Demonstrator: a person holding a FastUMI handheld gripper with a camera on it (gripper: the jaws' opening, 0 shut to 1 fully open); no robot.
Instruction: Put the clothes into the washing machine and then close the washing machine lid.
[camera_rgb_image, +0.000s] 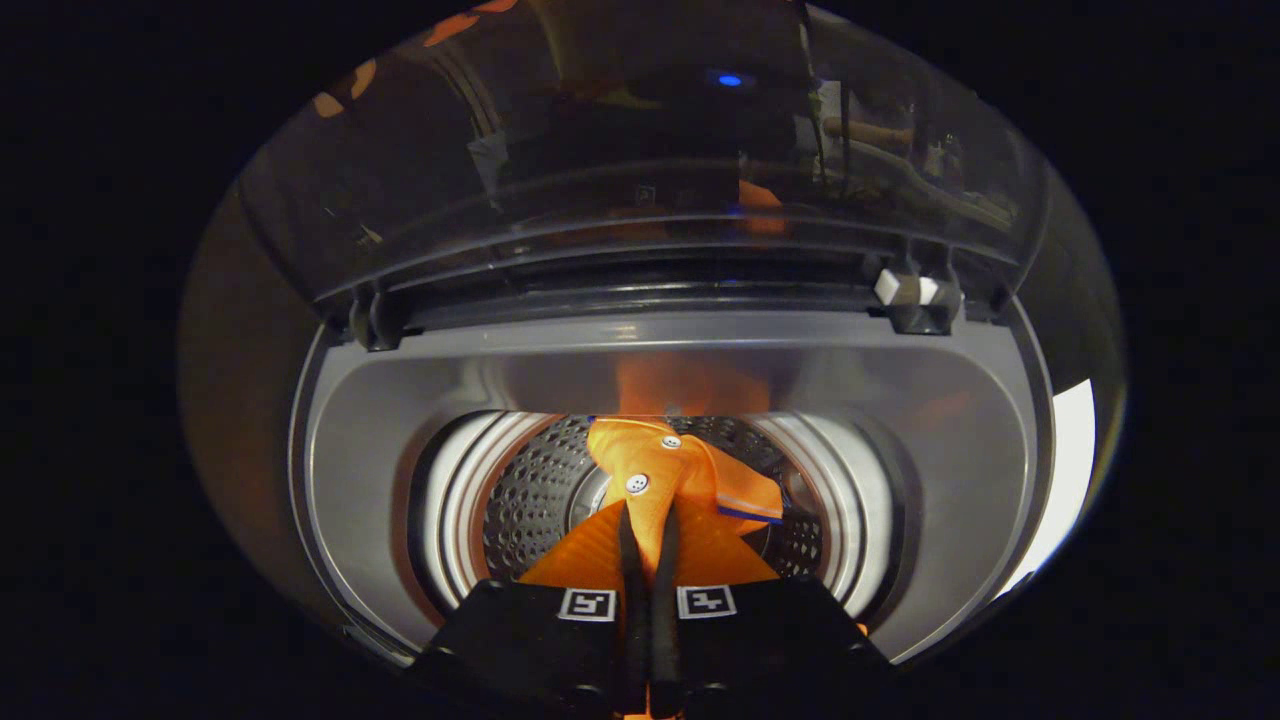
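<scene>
My gripper (648, 520) is shut on an orange garment (668, 478) with white buttons and a blue-edged collar. The cloth hangs from between the fingers, right over the open mouth of the washing machine. Below it lies the perforated metal drum (540, 490), ringed by a pale inner rim. The grey top deck (370, 450) of the machine surrounds the opening. Beyond the opening, the transparent dark lid (640, 180) stands raised on its hinges (915, 300).
The raised lid reflects the orange cloth and a small blue light (730, 80). A bright white surface (1065, 480) shows past the machine's right side. The deck's walls close in around the drum mouth on both sides of the fingers.
</scene>
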